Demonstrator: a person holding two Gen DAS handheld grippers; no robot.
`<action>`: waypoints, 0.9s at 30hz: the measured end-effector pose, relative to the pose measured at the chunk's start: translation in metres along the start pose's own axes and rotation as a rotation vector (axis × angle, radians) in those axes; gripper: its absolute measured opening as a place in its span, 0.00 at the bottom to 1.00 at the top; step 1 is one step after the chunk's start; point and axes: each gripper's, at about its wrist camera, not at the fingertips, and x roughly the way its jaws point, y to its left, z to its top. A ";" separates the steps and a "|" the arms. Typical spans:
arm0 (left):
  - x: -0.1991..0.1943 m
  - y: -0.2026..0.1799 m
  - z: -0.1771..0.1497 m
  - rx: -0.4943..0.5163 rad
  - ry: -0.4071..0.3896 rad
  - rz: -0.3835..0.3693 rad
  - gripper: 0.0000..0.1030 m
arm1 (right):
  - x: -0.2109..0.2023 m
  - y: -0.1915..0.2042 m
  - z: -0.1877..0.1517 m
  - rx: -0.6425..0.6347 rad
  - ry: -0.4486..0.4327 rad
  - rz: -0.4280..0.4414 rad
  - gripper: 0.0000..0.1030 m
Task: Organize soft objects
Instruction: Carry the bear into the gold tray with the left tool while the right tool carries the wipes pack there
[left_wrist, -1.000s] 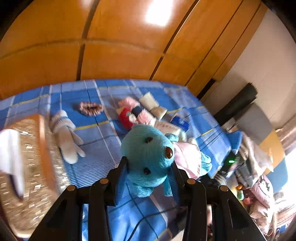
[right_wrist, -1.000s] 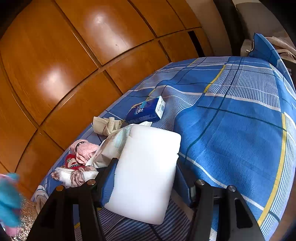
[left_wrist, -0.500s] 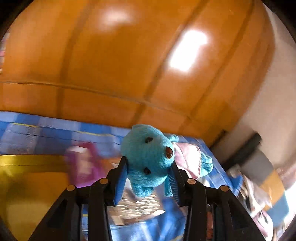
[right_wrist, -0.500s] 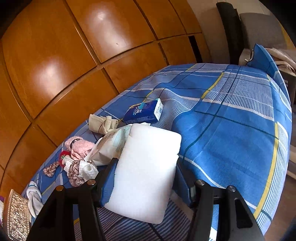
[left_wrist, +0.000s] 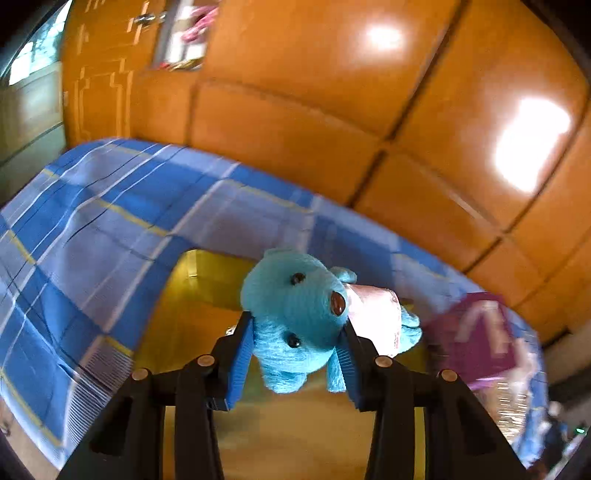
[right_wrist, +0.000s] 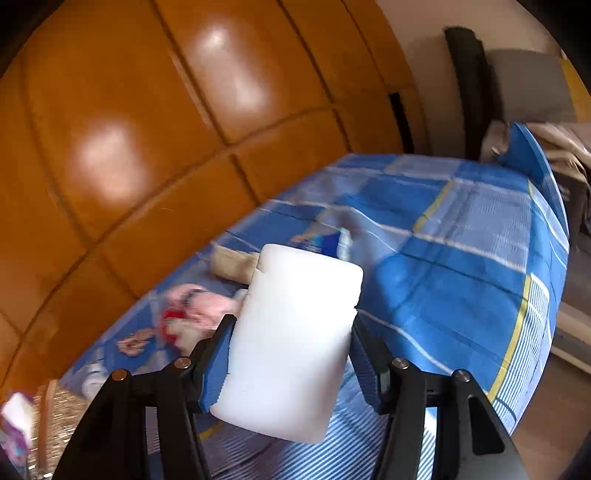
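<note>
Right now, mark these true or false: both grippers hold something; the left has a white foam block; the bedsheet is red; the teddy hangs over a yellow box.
1. Both grippers hold something: true. The left gripper clamps the teddy; the right gripper clamps the foam block.
2. The left has the foam block: false, it has the blue teddy.
3. The bedsheet is red: false, blue plaid.
4. The teddy hangs over a yellow box: true.

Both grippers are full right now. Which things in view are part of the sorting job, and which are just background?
Job:
- blue teddy in left gripper
- white foam block in right gripper
- gold box
- pink plush

Background:
- wooden wardrobe
- checked bedsheet
</note>
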 end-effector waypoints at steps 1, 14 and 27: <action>0.007 0.004 0.000 0.000 0.005 0.027 0.42 | -0.008 0.008 0.001 -0.011 -0.006 0.019 0.58; 0.053 0.035 0.006 0.018 0.036 0.154 0.65 | -0.131 0.160 -0.009 -0.274 -0.113 0.403 0.58; -0.006 0.047 -0.028 -0.065 -0.052 0.089 0.89 | -0.156 0.355 -0.124 -0.697 0.196 0.832 0.58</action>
